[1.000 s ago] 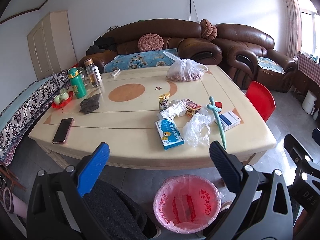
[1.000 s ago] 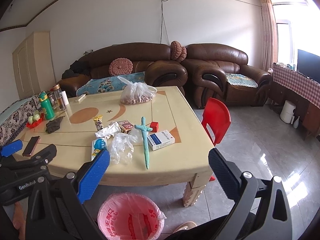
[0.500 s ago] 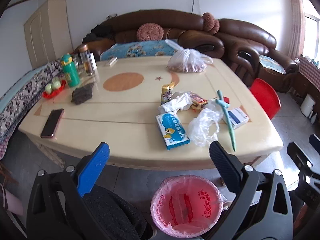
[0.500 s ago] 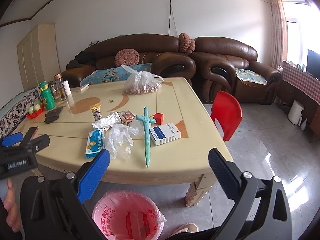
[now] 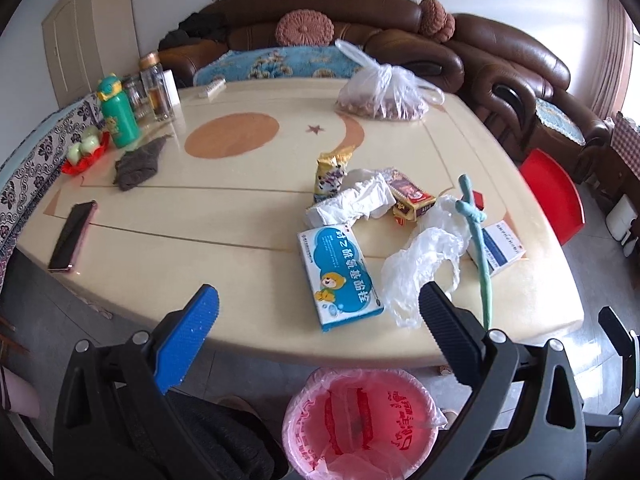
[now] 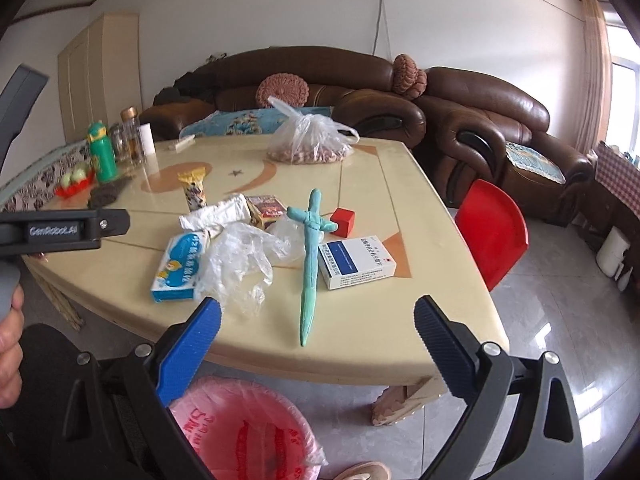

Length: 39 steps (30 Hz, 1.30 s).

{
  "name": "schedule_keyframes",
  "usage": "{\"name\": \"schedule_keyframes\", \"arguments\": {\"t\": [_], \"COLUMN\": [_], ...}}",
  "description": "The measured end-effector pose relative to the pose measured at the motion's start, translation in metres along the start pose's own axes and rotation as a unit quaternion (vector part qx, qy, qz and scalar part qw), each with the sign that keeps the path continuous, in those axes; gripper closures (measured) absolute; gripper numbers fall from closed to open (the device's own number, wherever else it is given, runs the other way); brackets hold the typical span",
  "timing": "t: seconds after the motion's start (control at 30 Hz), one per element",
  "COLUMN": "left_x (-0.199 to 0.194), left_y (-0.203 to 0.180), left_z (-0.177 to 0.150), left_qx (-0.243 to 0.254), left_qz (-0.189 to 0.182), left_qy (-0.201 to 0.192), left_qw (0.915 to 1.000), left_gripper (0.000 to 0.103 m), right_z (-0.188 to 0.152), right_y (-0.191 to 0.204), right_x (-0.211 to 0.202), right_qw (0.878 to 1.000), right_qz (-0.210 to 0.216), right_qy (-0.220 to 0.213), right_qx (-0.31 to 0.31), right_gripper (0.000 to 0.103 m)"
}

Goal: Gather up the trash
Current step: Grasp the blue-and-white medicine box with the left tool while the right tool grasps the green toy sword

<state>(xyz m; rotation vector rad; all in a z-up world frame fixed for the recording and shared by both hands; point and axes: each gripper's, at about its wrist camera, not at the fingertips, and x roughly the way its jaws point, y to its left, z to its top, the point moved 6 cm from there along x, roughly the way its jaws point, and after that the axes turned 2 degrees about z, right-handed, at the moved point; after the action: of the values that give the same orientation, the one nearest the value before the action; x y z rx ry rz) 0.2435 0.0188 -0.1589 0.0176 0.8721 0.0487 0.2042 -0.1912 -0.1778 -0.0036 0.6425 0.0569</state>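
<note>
Brown sofas stand behind the cream table point(image 5: 208, 216), and the pink-lined bin point(image 5: 360, 420) waits at 6 o'clock. Both the left gripper point(image 5: 316, 320) and right gripper point(image 6: 316, 324) have jaws apart, empty; the right's have just narrowed slightly. Trash lies at 1 o'clock: the crumpled clear bag point(image 5: 424, 256) overlaps the toy sword point(image 6: 310, 264), so a careless grab may drag it along.

Counts of the things being shown on and around the desk point(image 5: 224, 216)

Two medicine boxes are being shown: a blue-and-white box point(image 5: 340, 276) and a white box point(image 6: 356, 262). Two snack packets are being seen, a gold-topped packet point(image 5: 330, 172) and a red packet point(image 5: 412, 198). One crumpled white wrapper point(image 5: 352, 202), one clear plastic bag point(image 5: 420, 256), one tied bag of nuts point(image 5: 384, 92), one teal toy sword point(image 6: 310, 264), one red cube point(image 6: 344, 222), one phone point(image 5: 72, 236), one green bottle point(image 5: 118, 110) and one pink-lined bin point(image 5: 360, 420) are being counted.
</note>
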Motion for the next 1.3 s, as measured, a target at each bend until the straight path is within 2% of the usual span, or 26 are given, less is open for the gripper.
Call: {"name": "schedule_keyframes", "arguments": {"t": [0.03,0.07,0.1,0.2,0.37,0.5,0.77,1.13,1.17,1.23,1.3], "left_x": [0.006,0.013,0.021,0.041,0.064,0.085,0.112,0.145,0.148,0.152,0.157], "left_y": [0.000,-0.001,-0.001,0.000,0.003,-0.003,-0.010,-0.005,-0.006,-0.007,-0.007], "left_z": [0.001,0.002,0.003,0.006,0.010,0.013,0.021,0.022,0.021,0.019,0.016], "left_qx": [-0.003,-0.006,-0.012,-0.020,-0.024,-0.018,-0.002,-0.024,-0.025,-0.032,-0.042], "left_qz": [-0.002,-0.004,-0.007,-0.003,0.006,-0.006,0.009,0.006,0.005,-0.006,-0.020], "left_qy": [0.006,0.013,0.021,0.036,0.053,0.080,0.094,0.136,0.141,0.155,0.171], "left_qw": [1.0000,0.9999,0.9997,0.9992,0.9983,0.9966,0.9955,0.9904,0.9897,0.9873,0.9842], "left_gripper": [0.005,0.005,0.005,0.005,0.005,0.005,0.005,0.005,0.006,0.014,0.015], "right_z": [-0.001,-0.003,-0.004,-0.007,-0.004,-0.001,-0.008,-0.012,-0.013,-0.013,-0.014], "right_y": [-0.001,-0.002,-0.003,-0.004,0.000,0.006,0.005,-0.003,-0.003,-0.003,-0.004], "right_x": [0.008,0.017,0.023,0.046,0.072,0.090,0.112,0.128,0.129,0.132,0.134], "right_qw": [1.000,1.000,0.999,0.998,0.998,0.997,0.996,0.994,0.994,0.994,0.994], "right_qz": [0.010,0.017,0.025,0.049,0.052,0.068,0.079,0.093,0.093,0.096,0.096], "right_qy": [0.006,0.013,0.019,0.033,0.033,0.034,0.046,0.052,0.052,0.053,0.053], "right_qx": [0.002,0.006,0.009,0.015,-0.002,-0.005,0.004,0.023,0.024,0.027,0.029], "right_gripper": [0.018,0.030,0.036,0.036,0.036,0.035,0.035,0.035,0.035,0.035,0.035]}}
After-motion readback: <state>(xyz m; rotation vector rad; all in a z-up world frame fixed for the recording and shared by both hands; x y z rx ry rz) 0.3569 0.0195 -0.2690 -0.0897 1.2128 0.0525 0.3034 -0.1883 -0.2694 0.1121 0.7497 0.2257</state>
